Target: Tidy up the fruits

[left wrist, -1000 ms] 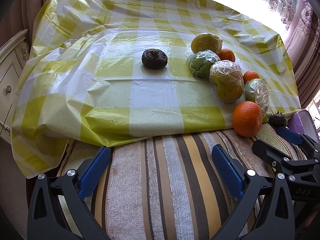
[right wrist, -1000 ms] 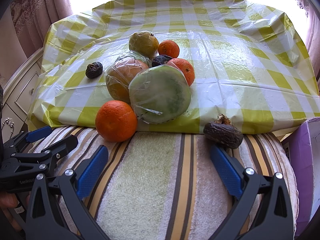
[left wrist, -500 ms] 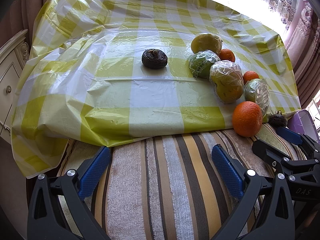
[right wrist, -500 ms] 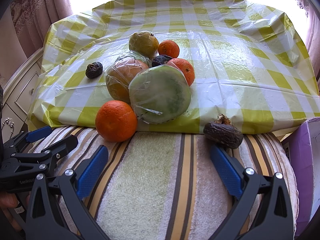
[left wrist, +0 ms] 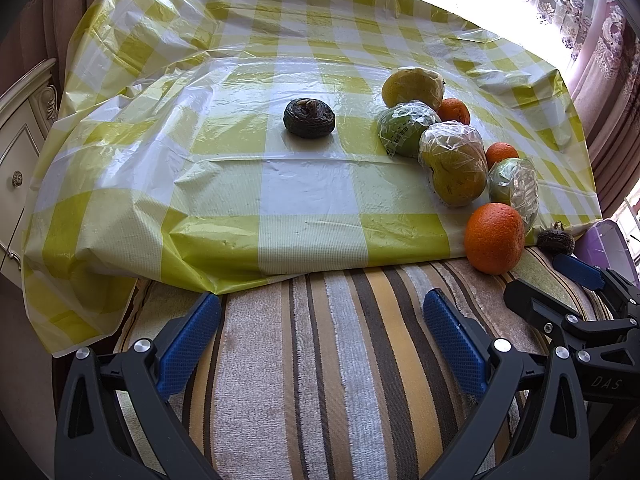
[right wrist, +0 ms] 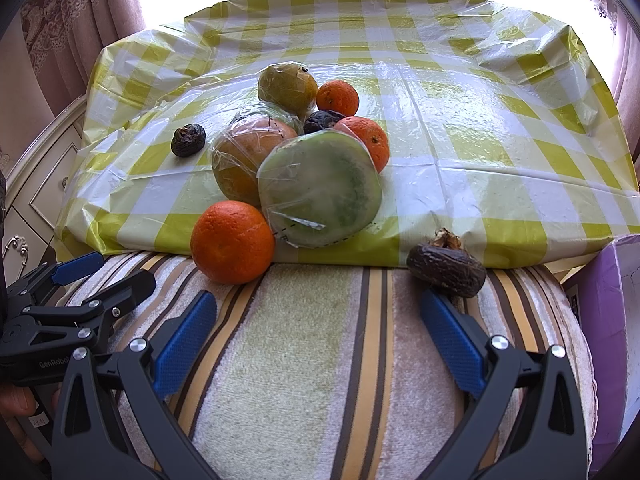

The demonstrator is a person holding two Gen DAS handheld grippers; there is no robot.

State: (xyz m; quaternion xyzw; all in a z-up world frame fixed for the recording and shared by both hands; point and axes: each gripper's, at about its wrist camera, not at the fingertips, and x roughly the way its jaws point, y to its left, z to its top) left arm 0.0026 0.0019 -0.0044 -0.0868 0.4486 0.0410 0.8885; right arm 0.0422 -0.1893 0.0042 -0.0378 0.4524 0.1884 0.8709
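Directly ahead, big orange point(right wrist: 232, 242) fronts wrapped green fruit point(right wrist: 320, 190).

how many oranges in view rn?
3. Large round orange at the near edge on the striped towel; two smaller ones behind the plastic-wrapped fruits. More may be hidden behind the pile.

"DAS" on right gripper point(left wrist: 592, 280), "GenRobot" on left gripper point(right wrist: 80, 276)

Both low, near-level — sharing the fruit pile point(left wrist: 452, 152).
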